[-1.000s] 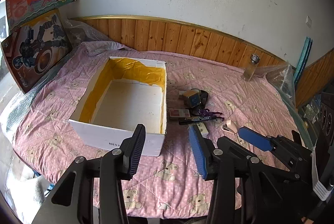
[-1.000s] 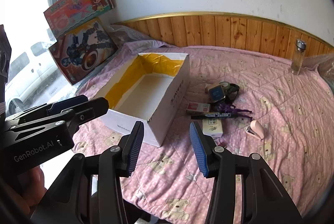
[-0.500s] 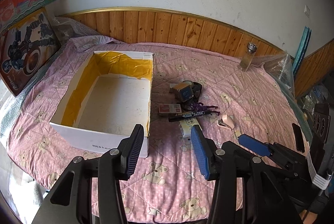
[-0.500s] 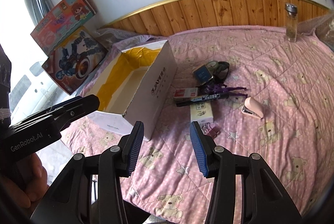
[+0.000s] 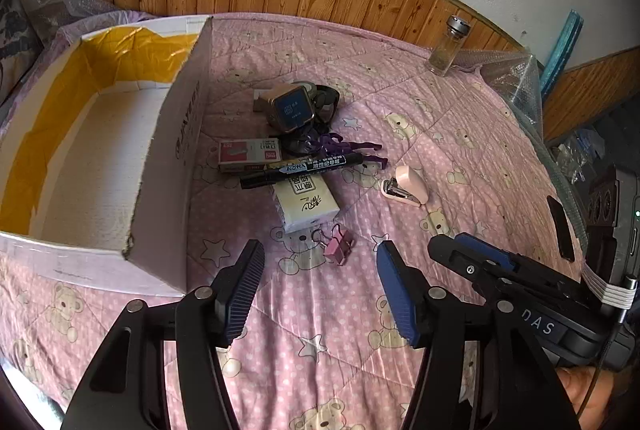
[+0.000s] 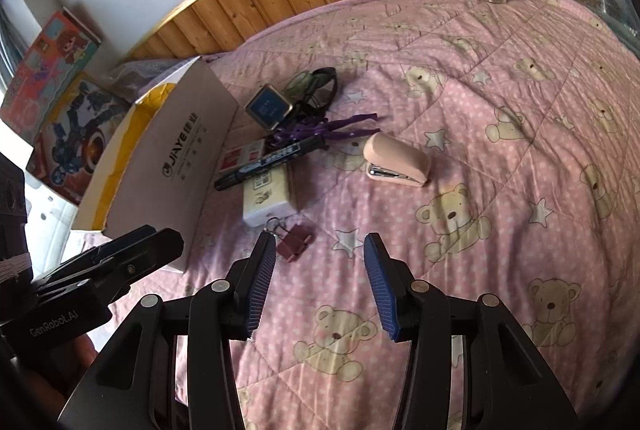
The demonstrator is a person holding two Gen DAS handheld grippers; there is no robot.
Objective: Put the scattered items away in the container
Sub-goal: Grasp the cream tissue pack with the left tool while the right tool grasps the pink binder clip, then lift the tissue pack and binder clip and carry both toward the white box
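Observation:
A white cardboard box [image 5: 176, 157] with yellow lining stands open on the pink quilt, also seen as the box [image 6: 188, 157] in the right wrist view. Right of it lie a black marker [image 5: 300, 167], a red staple box [image 5: 248, 153], a white packet [image 5: 306, 203], a pink binder clip [image 5: 338, 250], a pink stapler [image 5: 404, 185], a purple strap [image 5: 340, 145] and a square blue-faced gadget [image 5: 292, 107]. My left gripper [image 5: 320, 286] hangs open just short of the clip. My right gripper [image 6: 318, 274] is open too, with the binder clip [image 6: 294, 242] at its left fingertip and the stapler [image 6: 396, 161] farther off.
A glass bottle [image 5: 448, 45] stands at the quilt's far edge by the wood-panelled wall. Bubble wrap [image 5: 516, 77] bunches at the right corner. Toy boxes [image 6: 60, 85] lean at the far left. The right gripper's body [image 5: 520, 294] sits close beside my left one.
Both grippers have moved forward and down toward the pile of items, which now looks much larger. The box has slid toward the left of both views. Both stay open.

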